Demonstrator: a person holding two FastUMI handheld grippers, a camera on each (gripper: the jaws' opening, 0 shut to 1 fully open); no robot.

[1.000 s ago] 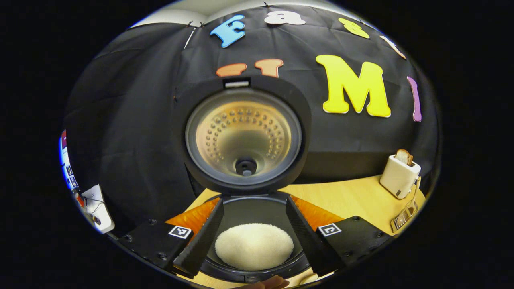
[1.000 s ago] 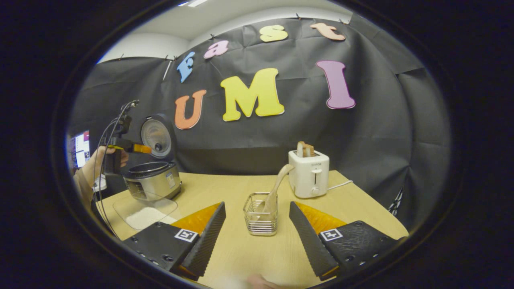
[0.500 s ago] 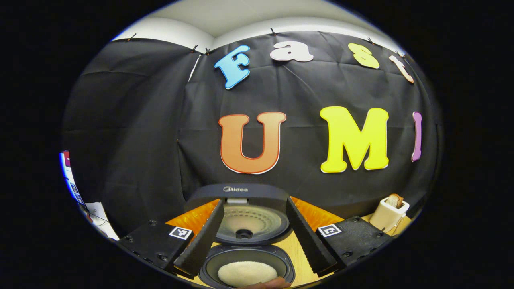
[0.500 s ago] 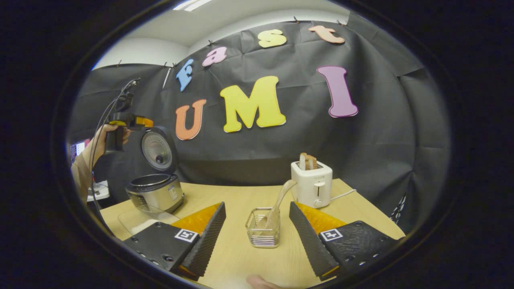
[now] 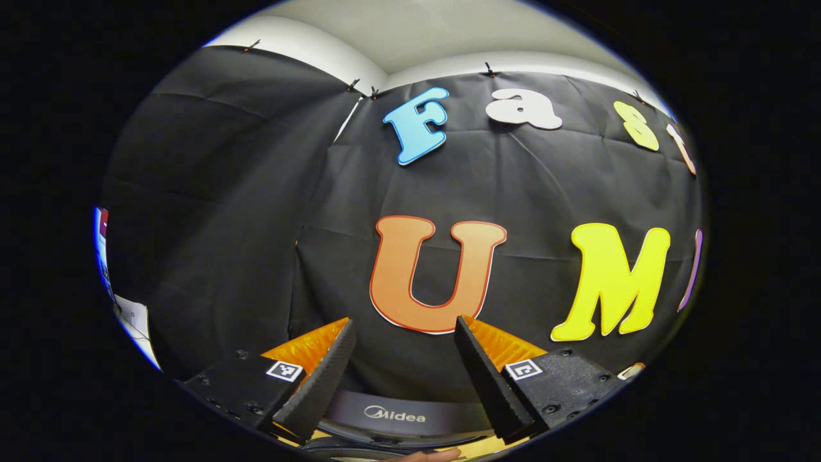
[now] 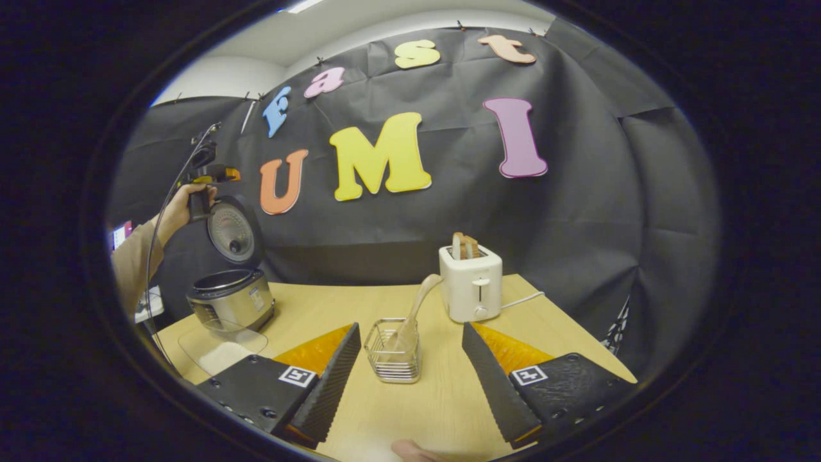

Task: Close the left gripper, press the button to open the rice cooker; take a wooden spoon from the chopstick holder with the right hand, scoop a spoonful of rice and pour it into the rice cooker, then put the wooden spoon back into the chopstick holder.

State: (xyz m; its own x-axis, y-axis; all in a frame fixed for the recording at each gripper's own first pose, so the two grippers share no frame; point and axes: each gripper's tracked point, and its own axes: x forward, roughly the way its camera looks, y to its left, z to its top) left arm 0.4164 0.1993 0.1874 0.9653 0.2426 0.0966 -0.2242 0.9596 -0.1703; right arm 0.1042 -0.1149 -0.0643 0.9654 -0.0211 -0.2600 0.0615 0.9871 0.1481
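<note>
Right gripper view: silver rice cooker [image 6: 232, 307] open. My right gripper [image 6: 410, 378] gapes empty before the wire chopstick holder [image 6: 392, 351] holding the pale wooden spoon [image 6: 414, 313]; left gripper [image 5: 404, 372] open, empty. Next, I judge: grasp spoon handle.

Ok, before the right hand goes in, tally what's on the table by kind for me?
Rice cooker, lid up: 1
Toaster with bread in it: 1
Wire chopstick holder: 1
Wooden spoon, standing in the holder: 1
Clear dish of rice in front of the cooker: 1
Total: 5
</note>
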